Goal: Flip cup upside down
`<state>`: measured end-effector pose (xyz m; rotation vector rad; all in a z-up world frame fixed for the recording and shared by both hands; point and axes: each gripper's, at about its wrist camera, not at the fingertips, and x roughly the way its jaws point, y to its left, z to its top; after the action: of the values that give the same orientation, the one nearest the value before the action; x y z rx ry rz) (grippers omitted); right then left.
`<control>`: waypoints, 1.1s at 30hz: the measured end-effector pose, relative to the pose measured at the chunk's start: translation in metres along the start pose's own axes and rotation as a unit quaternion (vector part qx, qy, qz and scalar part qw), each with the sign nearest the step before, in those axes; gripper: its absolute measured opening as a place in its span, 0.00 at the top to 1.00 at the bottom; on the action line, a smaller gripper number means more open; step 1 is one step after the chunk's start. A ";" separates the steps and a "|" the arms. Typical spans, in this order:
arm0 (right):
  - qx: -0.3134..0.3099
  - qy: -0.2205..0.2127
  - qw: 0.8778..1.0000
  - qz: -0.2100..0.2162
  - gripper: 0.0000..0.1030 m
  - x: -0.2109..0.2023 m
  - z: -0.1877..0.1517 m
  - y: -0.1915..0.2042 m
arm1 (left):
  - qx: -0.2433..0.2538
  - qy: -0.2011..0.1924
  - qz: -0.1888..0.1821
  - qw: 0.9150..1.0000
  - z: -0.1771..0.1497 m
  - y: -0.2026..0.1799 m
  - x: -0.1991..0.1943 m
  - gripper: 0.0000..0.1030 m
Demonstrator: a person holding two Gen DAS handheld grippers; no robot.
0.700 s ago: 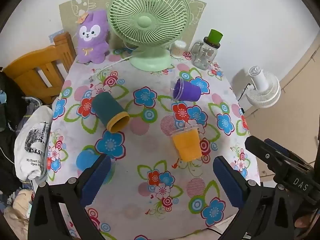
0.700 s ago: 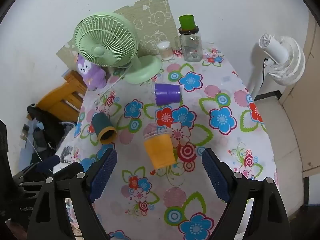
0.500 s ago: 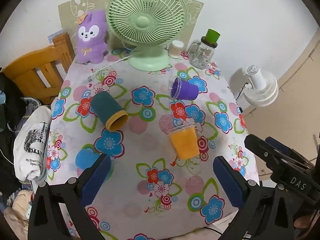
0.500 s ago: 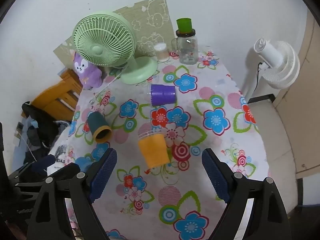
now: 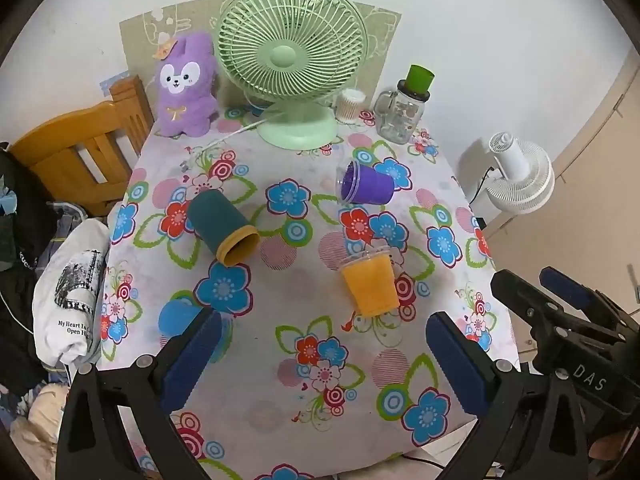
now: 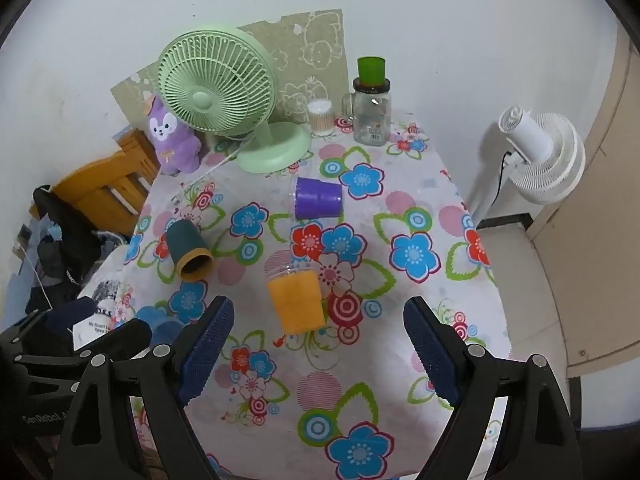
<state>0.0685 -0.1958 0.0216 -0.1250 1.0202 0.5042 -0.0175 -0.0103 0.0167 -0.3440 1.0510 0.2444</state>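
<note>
Three cups lie on their sides on the floral tablecloth: an orange cup (image 5: 370, 284) (image 6: 296, 300) in the middle, a purple cup (image 5: 366, 188) (image 6: 319, 199) behind it, and a dark teal cup with a yellow rim (image 5: 222, 226) (image 6: 188, 249) to the left. A blue cup (image 5: 178, 318) stands near the left edge, partly hidden by a finger. My left gripper (image 5: 324, 364) is open and empty above the table's near edge. My right gripper (image 6: 318, 350) is open and empty, just short of the orange cup.
A green desk fan (image 5: 294, 60), purple plush rabbit (image 5: 184, 88), glass jar with green lid (image 5: 404, 110) and a small container (image 5: 350, 104) stand at the back. A wooden chair (image 5: 76, 152) with clothes is at the left, a white floor fan (image 5: 520, 180) at the right.
Both grippers have drawn back and up a little, so the table and cups look slightly smaller and farther. The cups have not moved. Both grippers stay open.
</note>
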 end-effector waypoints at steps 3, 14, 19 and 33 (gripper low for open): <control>-0.006 -0.007 1.000 -0.002 0.14 -0.004 0.000 0.002 | 0.001 -0.003 0.005 1.000 0.001 0.001 -0.003 0.00; -0.019 -0.017 1.000 -0.009 0.14 -0.013 0.003 0.008 | 0.010 -0.017 0.027 0.999 0.004 0.001 -0.009 0.00; -0.026 -0.021 0.999 -0.017 0.14 -0.016 0.005 0.012 | 0.018 -0.024 0.025 0.999 0.005 0.000 -0.012 0.00; -0.020 -0.022 0.999 -0.029 0.14 -0.017 0.007 0.015 | 0.045 -0.019 0.021 0.999 0.005 -0.002 -0.009 0.00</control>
<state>0.0600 -0.1863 0.0417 -0.1778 0.9606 0.4729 -0.0168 -0.0105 0.0278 -0.2353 1.0293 0.2401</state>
